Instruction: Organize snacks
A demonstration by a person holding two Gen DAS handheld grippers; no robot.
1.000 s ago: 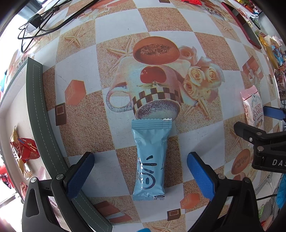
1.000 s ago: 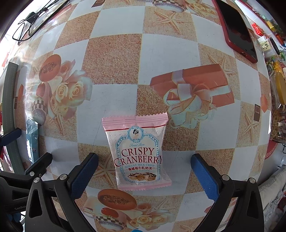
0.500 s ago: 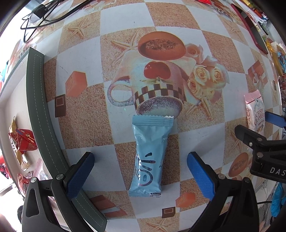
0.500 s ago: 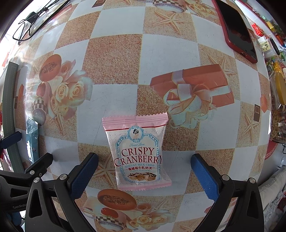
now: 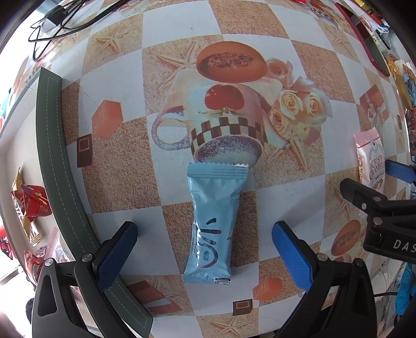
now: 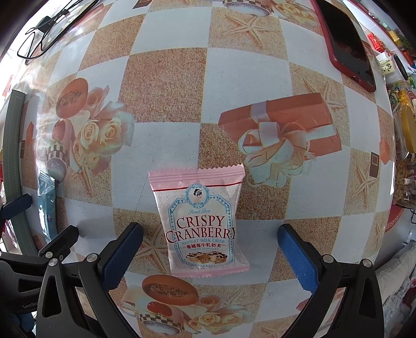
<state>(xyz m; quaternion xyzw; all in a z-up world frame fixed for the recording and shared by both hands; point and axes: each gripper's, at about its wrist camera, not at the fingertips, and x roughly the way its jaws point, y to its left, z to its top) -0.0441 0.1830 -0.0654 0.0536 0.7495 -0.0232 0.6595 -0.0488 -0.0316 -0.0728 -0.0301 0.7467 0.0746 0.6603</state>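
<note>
Straddling blue packet (image 5: 212,223) and pink packet (image 6: 199,223), both jaws apart, bases cropped.

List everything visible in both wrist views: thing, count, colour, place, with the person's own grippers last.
Light blue foil snack packet: one, flat between the left fingers.
Pink Crispy Cranberry packet: one, flat between the right fingers.
Checked printed tablecloth: one, beige and white, under both.
Red-cased phone: one, far right.
Dark green stitched strap: one, left edge.
Black cable: far left.
Left gripper: blue fingers, open.
Right gripper: blue fingers, open.
</note>
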